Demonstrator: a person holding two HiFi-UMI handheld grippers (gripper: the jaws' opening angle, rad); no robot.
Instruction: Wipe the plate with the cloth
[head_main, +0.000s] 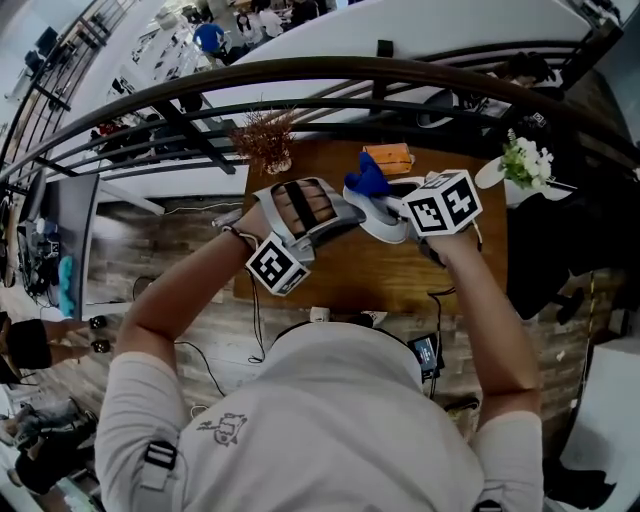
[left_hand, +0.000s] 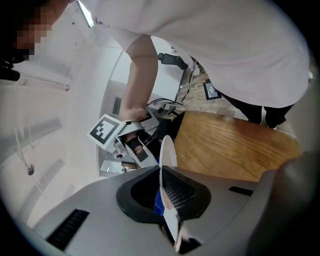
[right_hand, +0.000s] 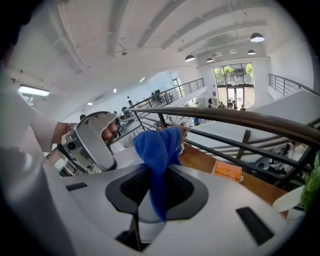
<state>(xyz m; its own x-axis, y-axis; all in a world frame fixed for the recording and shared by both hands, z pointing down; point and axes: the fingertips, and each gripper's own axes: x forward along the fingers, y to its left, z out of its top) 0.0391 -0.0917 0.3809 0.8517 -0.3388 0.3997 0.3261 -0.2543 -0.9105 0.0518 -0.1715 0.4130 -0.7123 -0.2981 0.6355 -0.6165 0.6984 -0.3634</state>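
Observation:
A white plate (head_main: 386, 231) is held up over the wooden table (head_main: 390, 275). My left gripper (head_main: 345, 212) is shut on its rim. In the left gripper view the plate (left_hand: 167, 150) stands edge-on between the jaws of my left gripper (left_hand: 168, 194). The blue cloth (head_main: 369, 178) is bunched at the plate's upper face, and my right gripper (head_main: 402, 208) is shut on it. In the right gripper view the cloth (right_hand: 158, 146) sticks up from the jaws of my right gripper (right_hand: 157, 189), with the left gripper (right_hand: 93, 141) close on the left.
An orange object (head_main: 388, 158) lies at the table's far edge, a dried plant (head_main: 267, 140) at its far left corner. White flowers (head_main: 527, 161) stand at the right. A dark curved railing (head_main: 300, 75) runs beyond the table. Cables lie on the floor by my body.

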